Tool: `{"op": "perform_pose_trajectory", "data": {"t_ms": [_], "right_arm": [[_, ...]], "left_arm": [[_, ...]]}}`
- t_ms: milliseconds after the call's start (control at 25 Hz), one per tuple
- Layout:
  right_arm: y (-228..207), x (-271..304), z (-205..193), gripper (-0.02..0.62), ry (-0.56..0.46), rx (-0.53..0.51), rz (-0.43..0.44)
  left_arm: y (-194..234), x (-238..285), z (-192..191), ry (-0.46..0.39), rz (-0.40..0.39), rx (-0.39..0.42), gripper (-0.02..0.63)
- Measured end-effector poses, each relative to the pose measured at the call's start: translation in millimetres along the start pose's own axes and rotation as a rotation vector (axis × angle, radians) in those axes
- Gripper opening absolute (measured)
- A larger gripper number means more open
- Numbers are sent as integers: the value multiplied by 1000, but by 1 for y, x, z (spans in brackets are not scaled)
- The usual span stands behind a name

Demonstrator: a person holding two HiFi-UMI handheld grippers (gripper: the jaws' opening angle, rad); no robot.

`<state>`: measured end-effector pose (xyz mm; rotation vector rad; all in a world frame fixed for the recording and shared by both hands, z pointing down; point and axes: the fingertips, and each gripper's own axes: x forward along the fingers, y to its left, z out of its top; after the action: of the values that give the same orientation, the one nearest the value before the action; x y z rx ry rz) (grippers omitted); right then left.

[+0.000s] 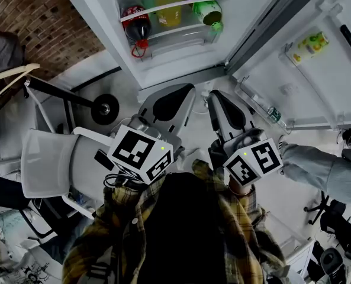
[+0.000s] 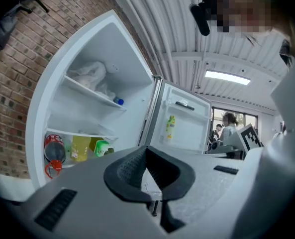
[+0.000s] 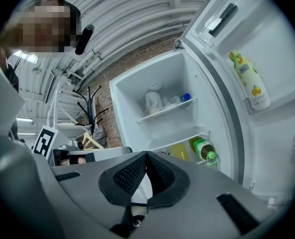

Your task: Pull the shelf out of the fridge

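The fridge [image 1: 181, 64] stands open ahead of me. Its lower shelf [image 1: 163, 7] has a white front edge. Under it lie a cola bottle [image 1: 137, 23], a yellow bottle [image 1: 169, 10] and a green bottle [image 1: 208, 12]. In the left gripper view the lower shelf [image 2: 82, 133] sits below an upper shelf [image 2: 95, 94] that bears a white bag. My left gripper [image 1: 189, 89] and right gripper [image 1: 213, 94] are side by side, short of the fridge, both shut and empty. The jaws of the left gripper [image 2: 147, 152] and the right gripper [image 3: 146, 156] touch nothing.
The fridge door [image 1: 317, 58] swings open to the right, with a yellow-labelled bottle [image 1: 309, 45] in its rack. A white chair [image 1: 51, 161] and a brick wall [image 1: 39, 22] are at the left. Another person's sleeve [image 1: 320, 169] is at the right.
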<state>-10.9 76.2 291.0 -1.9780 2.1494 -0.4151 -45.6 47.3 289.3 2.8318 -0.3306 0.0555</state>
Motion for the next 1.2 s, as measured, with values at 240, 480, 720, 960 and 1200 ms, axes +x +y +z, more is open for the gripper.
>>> {"op": "perform_pose_trajectory", "data": {"t_ms": [240,480,720,960,1200], "right_arm": [[-20,4,6,17,11,3,25],[-48,3,19,17,27,-5,94],[-76,-1,32,17,61,-36,194],[-99,-2,31,17,103,-36,292],[-107,2,24,18,117,12,345]], "left_arm": [[4,19,0,-7,35,-9,3],[-2,50,4,-35,97,-10,3],[-15,84,7,-79,170,-11,3],[-22,101,0,-106,269,-17,3],[-20,91,-8,-100,356,-17,3]]}}
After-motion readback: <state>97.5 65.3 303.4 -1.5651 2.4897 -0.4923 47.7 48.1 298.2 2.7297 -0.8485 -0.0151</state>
